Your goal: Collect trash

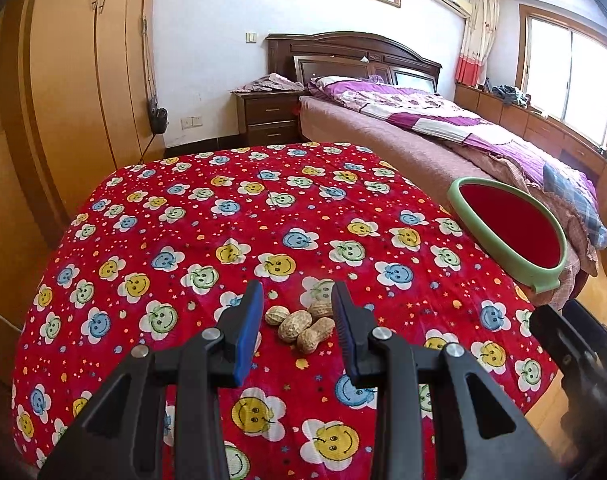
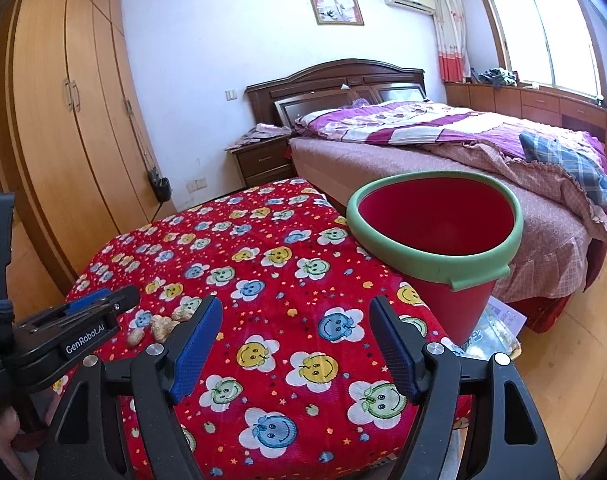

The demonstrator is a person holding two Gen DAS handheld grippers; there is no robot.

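Note:
Several peanut shells lie in a small heap on the red flower-print cloth. My left gripper hovers just over them, its blue-padded jaws partly apart on either side of the heap, and the pads do not press on any shell. A red bucket with a green rim stands at the cloth's right edge. In the right wrist view my right gripper is open over bare cloth with nothing between its fingers. The bucket is ahead of it to the right. The left gripper and the shells are to its left.
A bed with purple bedding runs close behind the bucket. Wooden wardrobes line the left wall and a nightstand stands by the headboard. Papers in plastic lie on the wooden floor below the bucket. The cloth drops off at its right and far edges.

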